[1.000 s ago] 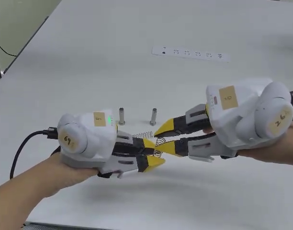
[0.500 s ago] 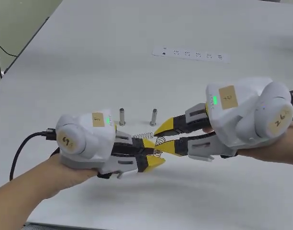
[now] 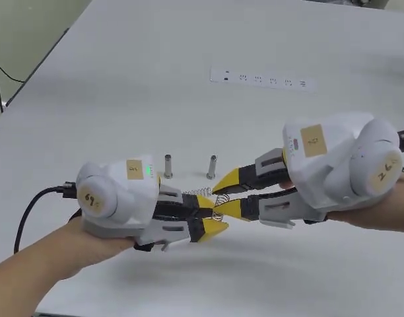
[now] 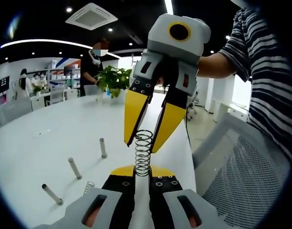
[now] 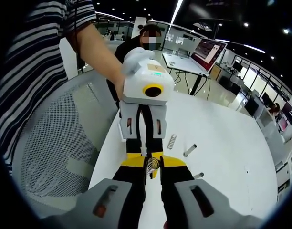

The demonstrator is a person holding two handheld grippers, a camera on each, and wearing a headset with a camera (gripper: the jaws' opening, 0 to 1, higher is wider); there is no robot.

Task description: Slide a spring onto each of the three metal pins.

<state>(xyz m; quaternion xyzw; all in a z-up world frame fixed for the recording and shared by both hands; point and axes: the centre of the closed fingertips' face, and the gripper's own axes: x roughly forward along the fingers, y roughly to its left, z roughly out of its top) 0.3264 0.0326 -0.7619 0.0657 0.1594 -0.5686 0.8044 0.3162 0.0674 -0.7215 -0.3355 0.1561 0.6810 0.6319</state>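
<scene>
My left gripper [image 3: 212, 215] [image 4: 142, 172] is shut on the lower end of a small steel spring [image 4: 142, 151] [image 5: 152, 164], which stands out straight from its tips. My right gripper [image 3: 221, 200] [image 5: 152, 162] meets it tip to tip. Its yellow jaws stand apart on either side of the spring's free end, as the left gripper view shows [image 4: 142, 143]. Three bare metal pins [image 4: 103, 148] [image 4: 74, 168] [image 4: 52, 194] stand upright on the white table; the head view has two of these pins [image 3: 168, 166] [image 3: 212, 167]. Another spring [image 3: 198, 192] [image 4: 88, 187] [image 5: 172, 141] lies by them.
A white power strip [image 3: 262, 78] lies farther back on the table [image 3: 123, 79]. A black cable [image 3: 37, 205] trails from the left gripper toward the table's left edge. A mesh chair [image 4: 241, 162] stands beside the table, and people stand in the room behind.
The head view has shifted a little. Both grippers stay tip to tip with the spring between them, with no clear move of either.
</scene>
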